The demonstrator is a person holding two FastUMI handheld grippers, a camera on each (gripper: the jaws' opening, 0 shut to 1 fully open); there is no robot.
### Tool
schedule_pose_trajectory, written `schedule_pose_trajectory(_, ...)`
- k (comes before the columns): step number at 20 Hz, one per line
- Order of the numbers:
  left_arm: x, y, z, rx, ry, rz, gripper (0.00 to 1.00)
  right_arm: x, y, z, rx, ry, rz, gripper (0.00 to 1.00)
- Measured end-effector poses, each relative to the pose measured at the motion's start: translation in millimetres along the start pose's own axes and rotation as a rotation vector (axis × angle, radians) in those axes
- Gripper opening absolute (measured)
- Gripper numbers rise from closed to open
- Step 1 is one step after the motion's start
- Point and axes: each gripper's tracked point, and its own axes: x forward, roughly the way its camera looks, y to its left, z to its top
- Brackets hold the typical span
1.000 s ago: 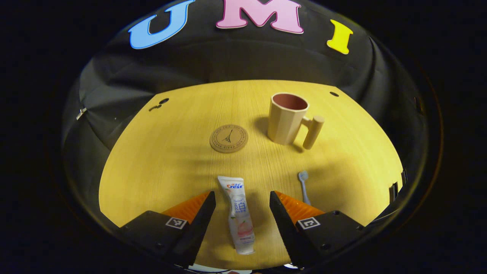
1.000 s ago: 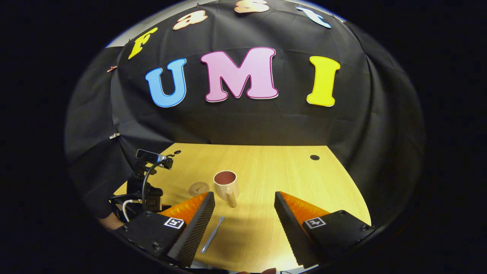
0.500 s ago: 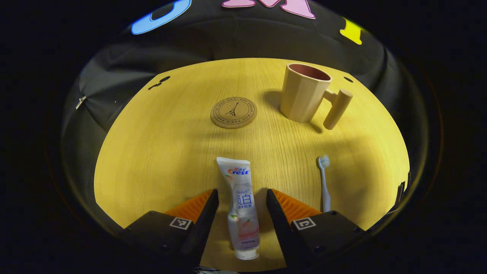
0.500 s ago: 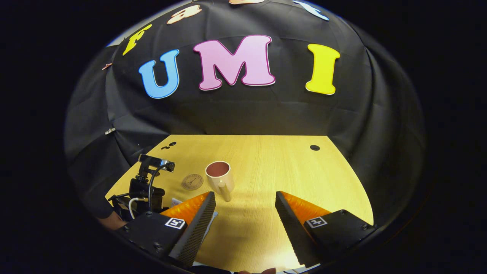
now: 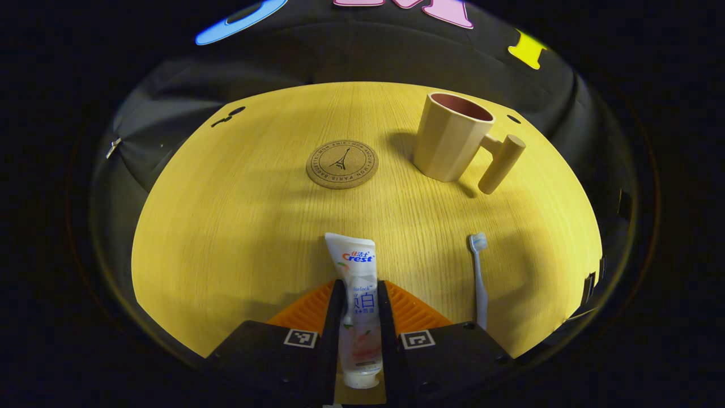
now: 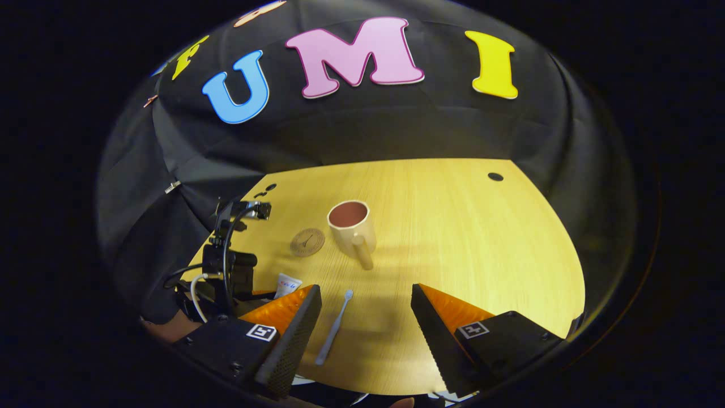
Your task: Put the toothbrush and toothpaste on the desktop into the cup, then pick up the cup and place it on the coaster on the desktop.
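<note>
Left gripper is pinching the soft tube and risking slip or squeeze-out; right gripper is hanging wide over the brush.

Dim, warm overhead light (fisheye-warped edges)

A pale wooden desktop is lit warmly at frame centre. Black cloth wall is draped behind, across the upper frame.
</note>
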Motion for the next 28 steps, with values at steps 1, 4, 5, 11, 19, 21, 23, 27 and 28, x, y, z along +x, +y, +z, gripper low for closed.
schedule_pose_trajectory(1,-1.1,-0.1,0.1,-0.010,0.003,-0.020,0.37,2.3,3.7,-4.8,0.002,0.018,0.002,0.98)
schedule_pose_trajectory(4,-7.3,0.3,-1.4,-0.081,0.007,-0.097,0.28,12.5,12.5,-20.0,0.013,0.075,-0.012,0.98)
schedule_pose_trajectory(5,-11.5,0.5,-0.3,-0.105,0.006,-0.127,0.31,16.5,14.6,-26.8,0.018,0.091,-0.020,0.95)
schedule_pose_trajectory(11,-44.8,15.2,20.2,-0.141,-0.072,-0.232,0.29,46.4,27.0,-59.3,0.012,0.187,-0.076,0.81)
schedule_pose_trajectory(19,-71.8,39.0,9.1,-0.172,-0.105,-0.281,0.30,84.0,26.8,-99.6,-0.019,0.318,-0.171,0.63)
schedule_pose_trajectory(21,-74.4,46.6,3.6,-0.180,-0.105,-0.283,0.34,92.5,27.9,-107.8,-0.026,0.349,-0.184,0.62)
schedule_pose_trajectory(23,-75.7,54.2,-1.9,-0.186,-0.103,-0.278,0.30,97.6,24.4,-117.1,-0.055,0.387,-0.213,0.63)
schedule_pose_trajectory(27,-76.8,66.6,-6.7,-0.209,-0.101,-0.272,0.29,103.1,26.6,-118.9,-0.098,0.421,-0.235,0.41)
schedule_pose_trajectory(28,-77.2,68.0,-7.7,-0.215,-0.100,-0.271,0.29,100.7,28.2,-119.6,-0.108,0.433,-0.236,0.37)
